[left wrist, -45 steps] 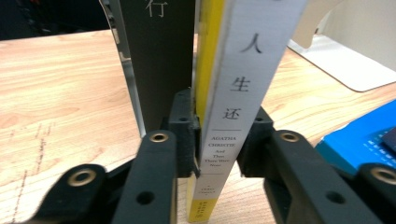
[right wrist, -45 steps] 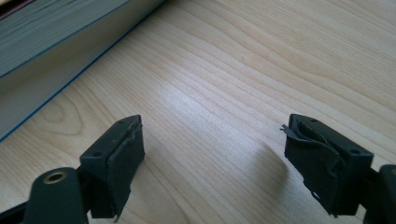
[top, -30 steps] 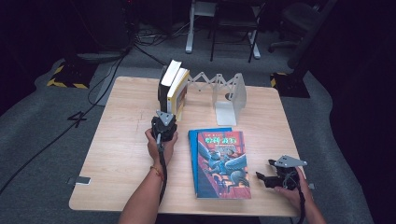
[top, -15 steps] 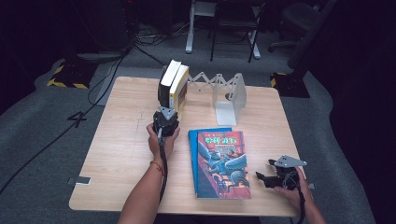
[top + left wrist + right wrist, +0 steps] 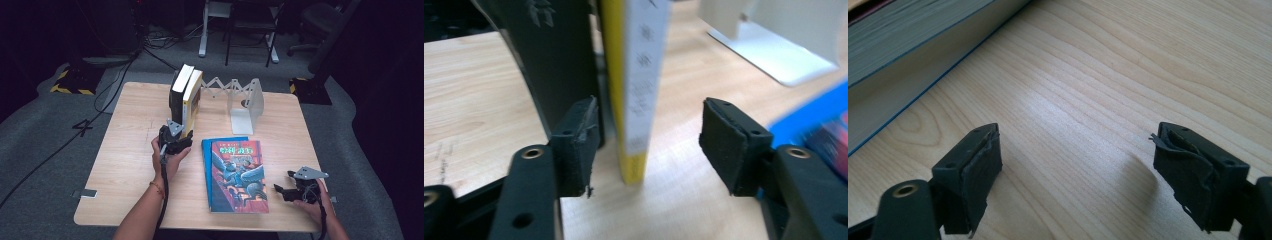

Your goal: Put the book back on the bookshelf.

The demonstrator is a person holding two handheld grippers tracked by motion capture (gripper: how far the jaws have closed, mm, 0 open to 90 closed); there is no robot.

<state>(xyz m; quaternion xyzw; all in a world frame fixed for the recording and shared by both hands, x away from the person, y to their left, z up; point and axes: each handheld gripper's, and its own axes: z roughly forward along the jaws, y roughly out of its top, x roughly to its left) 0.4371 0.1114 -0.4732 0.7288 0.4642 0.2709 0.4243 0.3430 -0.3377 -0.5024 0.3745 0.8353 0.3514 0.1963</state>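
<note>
- The left gripper [image 5: 176, 135] sits at the near end of the two upright books at the table's [image 5: 125, 165] back left, its jaws spread and holding nothing.
- In the left gripper view the yellow book [image 5: 634, 90] stands between the pads: its near edge lies dead ahead, closer to the left pad [image 5: 576, 142] than to the right one. The black book [image 5: 556, 65] is just beside it, at or behind the left pad.
- The yellow book's long axis runs straight away from the gripper, toward the white bookend [image 5: 245, 107]; so a squeeze would, I judge, pinch it across its thickness.
- The right gripper [image 5: 285, 190] rests well apart at the near right, jaws also spread and empty over bare wood, just beside the blue book [image 5: 235, 172] lying flat.
- The left hand [image 5: 167, 155] is plainly the nearer one to the standing books.
</note>
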